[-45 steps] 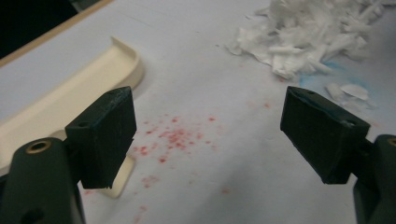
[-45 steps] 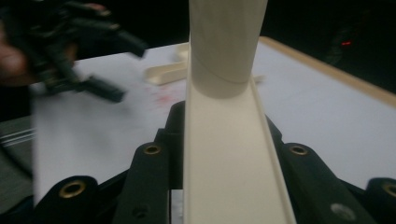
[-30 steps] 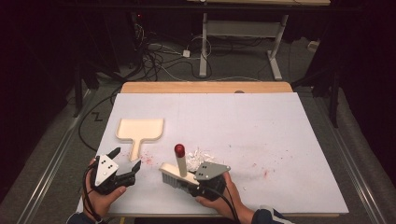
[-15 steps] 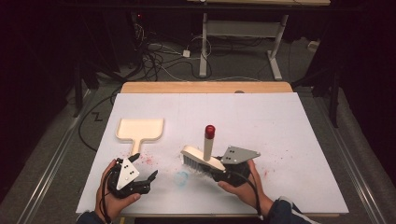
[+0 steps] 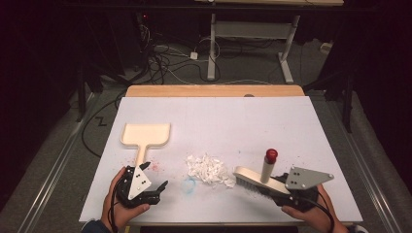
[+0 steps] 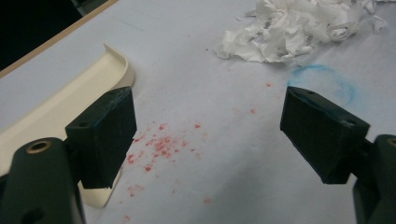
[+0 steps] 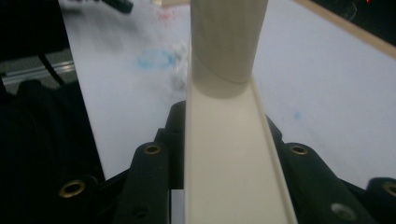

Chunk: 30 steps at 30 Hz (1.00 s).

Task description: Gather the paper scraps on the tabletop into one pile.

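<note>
A cream hand brush (image 5: 256, 179) with an upright red-tipped handle (image 5: 268, 164) rests bristles-down on the white table, just right of a pile of white paper scraps (image 5: 209, 170). My right gripper (image 5: 283, 191) is shut on the brush's near end; in the right gripper view the brush back (image 7: 229, 158) runs between the black jaws. A cream dustpan (image 5: 145, 134) lies flat at the left, handle toward me. My left gripper (image 5: 156, 190) stands open beside that handle (image 6: 56, 116), nothing between its pads (image 6: 109, 126).
Red specks (image 6: 159, 147) and a blue ring mark (image 6: 322, 79) stain the white table sheet (image 5: 233, 121). The pile of scraps (image 6: 299, 28) lies ahead of the left gripper. A wooden strip (image 5: 214, 91) edges the far side; cables and desk legs are on the floor beyond.
My right gripper has carried the brush from left of the scraps, over them, down to their right side. The left gripper has shifted right, toward the dustpan handle's end.
</note>
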Each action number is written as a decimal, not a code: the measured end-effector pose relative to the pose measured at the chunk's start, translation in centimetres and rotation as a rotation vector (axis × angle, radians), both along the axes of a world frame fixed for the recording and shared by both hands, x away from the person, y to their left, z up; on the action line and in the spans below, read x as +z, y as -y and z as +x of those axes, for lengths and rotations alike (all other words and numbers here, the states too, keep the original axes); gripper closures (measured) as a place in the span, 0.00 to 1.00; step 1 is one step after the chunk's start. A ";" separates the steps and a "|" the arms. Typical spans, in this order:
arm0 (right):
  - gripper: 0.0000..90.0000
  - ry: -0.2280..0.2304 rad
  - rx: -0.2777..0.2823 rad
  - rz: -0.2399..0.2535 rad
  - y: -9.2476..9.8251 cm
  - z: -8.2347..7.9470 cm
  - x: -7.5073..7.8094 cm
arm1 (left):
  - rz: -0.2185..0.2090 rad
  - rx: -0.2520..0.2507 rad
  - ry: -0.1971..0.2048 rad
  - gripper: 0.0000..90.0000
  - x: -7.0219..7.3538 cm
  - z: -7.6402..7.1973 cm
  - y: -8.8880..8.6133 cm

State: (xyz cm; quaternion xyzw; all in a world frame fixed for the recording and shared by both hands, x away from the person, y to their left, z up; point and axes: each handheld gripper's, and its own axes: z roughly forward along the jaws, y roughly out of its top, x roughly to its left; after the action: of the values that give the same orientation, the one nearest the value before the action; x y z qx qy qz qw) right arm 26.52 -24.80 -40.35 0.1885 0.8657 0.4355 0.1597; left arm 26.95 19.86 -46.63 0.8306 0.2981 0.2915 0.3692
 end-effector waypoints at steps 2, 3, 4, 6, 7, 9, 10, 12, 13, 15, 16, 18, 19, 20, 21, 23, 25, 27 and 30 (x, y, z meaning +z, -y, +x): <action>0.76 -0.029 -0.004 -0.014 1.3 -0.7 -0.7 | 0.002 -0.002 -0.005 0.20 -0.1 0.0 0.2; 0.76 -0.034 -0.018 -0.022 1.9 -1.1 -1.0 | 0.005 -0.004 -0.008 0.20 -0.1 0.1 0.2; 0.76 -0.040 -0.026 -0.028 2.5 -1.4 -1.3 | 0.007 -0.006 -0.010 0.20 -0.2 0.1 0.3; 0.76 -0.064 -0.037 -0.030 3.4 -1.8 -1.9 | 0.012 -0.011 -0.013 0.20 -0.2 0.1 0.4; 0.76 -0.068 -0.045 -0.029 3.7 -1.9 -2.3 | 0.014 -0.014 -0.015 0.20 -0.2 0.1 0.5; 0.76 -0.061 -0.071 -0.017 4.0 -1.9 -3.0 | 0.016 -0.017 -0.016 0.20 -0.2 0.2 0.6; 0.76 -0.074 -0.069 -0.018 3.9 -1.7 -3.2 | 0.016 -0.020 -0.017 0.20 -0.2 0.2 0.7; 0.76 -0.086 -0.061 -0.010 3.4 -1.4 -3.7 | 0.017 -0.027 -0.018 0.20 -0.2 0.2 0.8; 0.76 -0.088 -0.057 -0.002 3.1 -1.3 -3.8 | 0.018 -0.029 -0.019 0.20 -0.3 0.2 0.8; 0.76 -0.075 -0.045 -0.002 2.2 -1.1 -3.9 | 0.015 -0.032 -0.025 0.20 -0.4 0.3 0.8; 0.76 -0.069 -0.048 0.004 1.7 -1.0 -4.0 | 0.013 -0.034 -0.028 0.20 -0.4 0.3 0.8; 0.76 -0.070 -0.046 0.021 0.8 -0.5 -4.2 | 0.014 -0.035 -0.031 0.20 -0.4 0.4 0.8; 0.76 -0.066 -0.054 0.028 0.3 -0.3 -4.3 | 0.014 -0.038 -0.033 0.20 -0.5 0.4 0.8; 0.76 -0.070 -0.047 0.034 -0.4 0.0 -4.5 | 0.015 -0.039 -0.033 0.20 -0.5 0.4 0.8; 0.76 -0.067 -0.047 0.035 -0.9 0.1 -4.6 | 0.015 -0.039 -0.032 0.20 -0.5 0.4 0.8; 0.76 -0.048 -0.035 0.045 -2.6 1.1 -4.7 | 0.015 -0.041 -0.032 0.20 -0.5 0.4 0.8; 0.76 -0.037 -0.038 0.052 -3.2 1.4 -4.6 | 0.015 -0.043 -0.033 0.20 -0.5 0.5 0.8; 0.76 -0.017 -0.024 0.064 -4.4 2.0 -4.5 | 0.015 -0.043 -0.035 0.20 -0.5 0.5 0.9; 0.76 0.015 -0.005 0.086 -6.1 2.8 -4.0 | 0.013 -0.043 -0.038 0.20 -0.5 0.5 0.8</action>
State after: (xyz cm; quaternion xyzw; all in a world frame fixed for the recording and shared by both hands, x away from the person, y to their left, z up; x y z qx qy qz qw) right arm 29.29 -18.72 -44.37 0.1942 0.8444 0.4733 0.1591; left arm 27.49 19.02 -47.17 0.8446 0.2853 0.2696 0.3640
